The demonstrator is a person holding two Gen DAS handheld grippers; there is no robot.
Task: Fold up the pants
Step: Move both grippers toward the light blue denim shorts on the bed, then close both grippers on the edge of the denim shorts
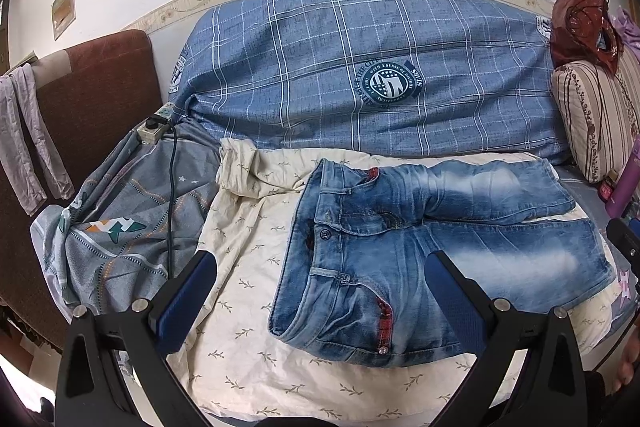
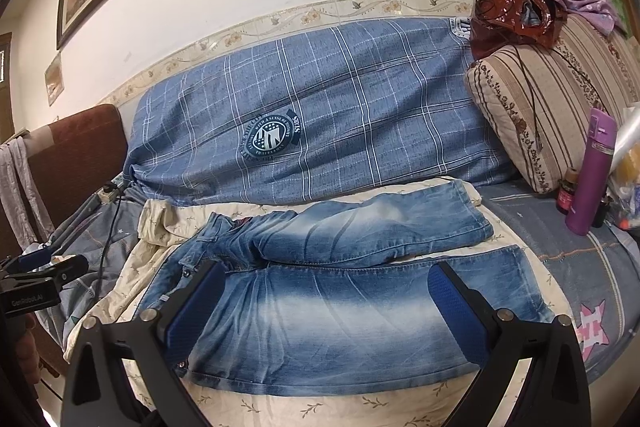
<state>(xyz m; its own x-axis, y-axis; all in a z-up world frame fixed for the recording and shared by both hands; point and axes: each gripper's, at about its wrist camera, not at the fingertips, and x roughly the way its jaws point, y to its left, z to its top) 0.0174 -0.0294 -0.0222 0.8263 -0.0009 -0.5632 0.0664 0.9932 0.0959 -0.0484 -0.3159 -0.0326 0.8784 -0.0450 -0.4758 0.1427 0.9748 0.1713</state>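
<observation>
A pair of jeans (image 1: 420,247) lies flat on a cream sheet (image 1: 248,291) on the bed, waistband left, legs running right. The left gripper (image 1: 324,291) hovers wide open over the waistband; the right gripper (image 2: 324,303), also open and empty, hovers nearer the legs.

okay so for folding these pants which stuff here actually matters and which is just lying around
For the job:
jeans
cream leaf-print sheet under them
left tongs, open
right tongs, open

Just lying about:
purple bottle
striped cushion
power strip
blue plaid quilt
</observation>
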